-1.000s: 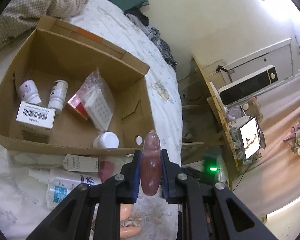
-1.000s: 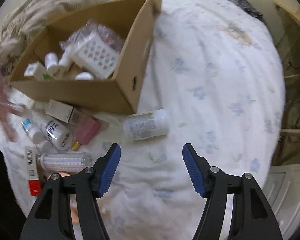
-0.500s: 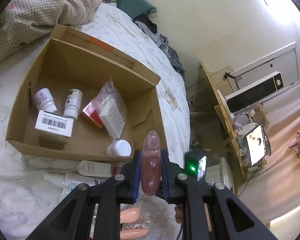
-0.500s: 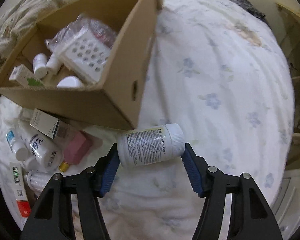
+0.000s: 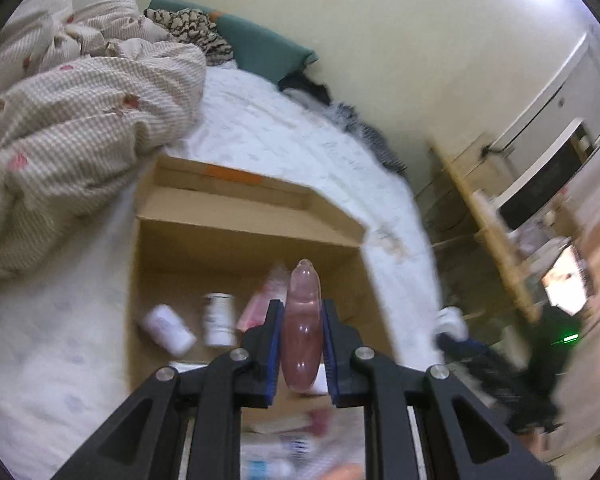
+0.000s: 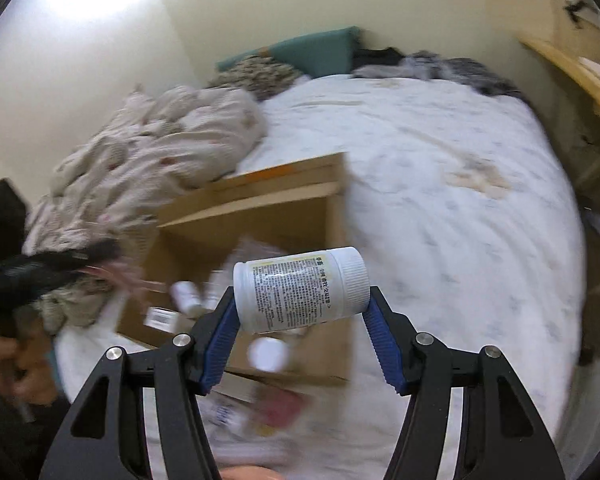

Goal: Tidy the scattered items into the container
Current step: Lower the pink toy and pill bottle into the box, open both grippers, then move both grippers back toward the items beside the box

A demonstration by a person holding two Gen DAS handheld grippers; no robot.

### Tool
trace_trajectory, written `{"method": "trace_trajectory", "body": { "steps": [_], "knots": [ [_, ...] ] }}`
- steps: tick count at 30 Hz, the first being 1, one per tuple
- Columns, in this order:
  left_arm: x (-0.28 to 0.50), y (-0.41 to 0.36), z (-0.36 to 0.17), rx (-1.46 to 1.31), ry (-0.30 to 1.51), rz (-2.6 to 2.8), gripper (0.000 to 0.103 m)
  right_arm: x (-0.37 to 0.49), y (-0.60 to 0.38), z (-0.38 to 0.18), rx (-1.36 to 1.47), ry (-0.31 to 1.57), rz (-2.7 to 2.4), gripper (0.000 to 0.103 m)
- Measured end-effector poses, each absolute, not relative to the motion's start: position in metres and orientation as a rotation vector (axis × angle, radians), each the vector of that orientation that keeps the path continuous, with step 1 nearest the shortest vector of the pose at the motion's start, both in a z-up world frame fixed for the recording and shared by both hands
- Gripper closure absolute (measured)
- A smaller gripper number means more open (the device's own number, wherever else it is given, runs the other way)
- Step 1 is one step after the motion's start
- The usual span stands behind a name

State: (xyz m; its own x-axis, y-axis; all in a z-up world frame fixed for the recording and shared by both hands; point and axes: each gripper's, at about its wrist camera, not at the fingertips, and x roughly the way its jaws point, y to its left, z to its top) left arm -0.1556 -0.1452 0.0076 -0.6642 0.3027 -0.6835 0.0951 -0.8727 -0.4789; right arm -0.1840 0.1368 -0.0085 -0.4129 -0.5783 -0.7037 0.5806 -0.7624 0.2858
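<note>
My left gripper (image 5: 300, 354) is shut on a pink translucent tube (image 5: 301, 322) and holds it above the open cardboard box (image 5: 236, 248). Inside the box lie white bottles (image 5: 219, 319) and a pink packet (image 5: 260, 304). My right gripper (image 6: 300, 334) is shut on a white labelled bottle (image 6: 300, 290), held sideways in the air above the box's near right corner (image 6: 332, 220). The left gripper also shows blurred at the left of the right wrist view (image 6: 40, 268).
The box sits on a white flowered bedsheet (image 6: 460, 200). A crumpled checked quilt (image 5: 80, 120) lies left of it. Loose bottles and a pink packet (image 6: 280, 408) lie on the sheet in front of the box. A wooden shelf (image 5: 488, 232) stands at the right.
My right gripper has closed on the white bottle and lifted it off the sheet. My left gripper has moved forward over the box with the pink tube. Both views tilted upward.
</note>
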Motion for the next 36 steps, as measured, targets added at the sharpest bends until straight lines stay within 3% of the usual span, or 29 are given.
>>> {"method": "trace_trajectory", "body": {
  "steps": [12,15,17,19,20,34,36],
  "knots": [
    [-0.18,-0.147,-0.049,-1.457,-0.687,2.62,0.085,-0.193,0.078,-0.068,1.232,0.147,-2.066,0.037],
    [-0.182,-0.148,-0.056,-1.501,-0.74,2.576,0.084,-0.198,0.078,-0.071,1.274,0.111,-2.066,0.026],
    [-0.182,-0.149,-0.056,-1.497,-0.769,2.564,0.073,-0.197,0.079,-0.07,1.264,0.101,-2.07,0.026],
    [-0.18,-0.15,-0.052,-1.467,-0.785,2.57,0.051,-0.195,0.081,-0.067,1.248,0.102,-2.077,0.026],
    [-0.178,-0.149,-0.047,-1.441,-0.761,2.599,0.047,-0.193,0.083,-0.064,1.241,0.099,-2.076,0.026],
    [-0.135,-0.128,0.008,-1.386,-0.561,2.737,0.045,-0.163,0.104,-0.015,1.075,0.077,-2.087,0.026],
    [-0.127,-0.124,0.024,-1.373,-0.517,2.748,0.037,-0.155,0.11,-0.011,1.045,0.118,-2.1,0.026]
  ]
}}
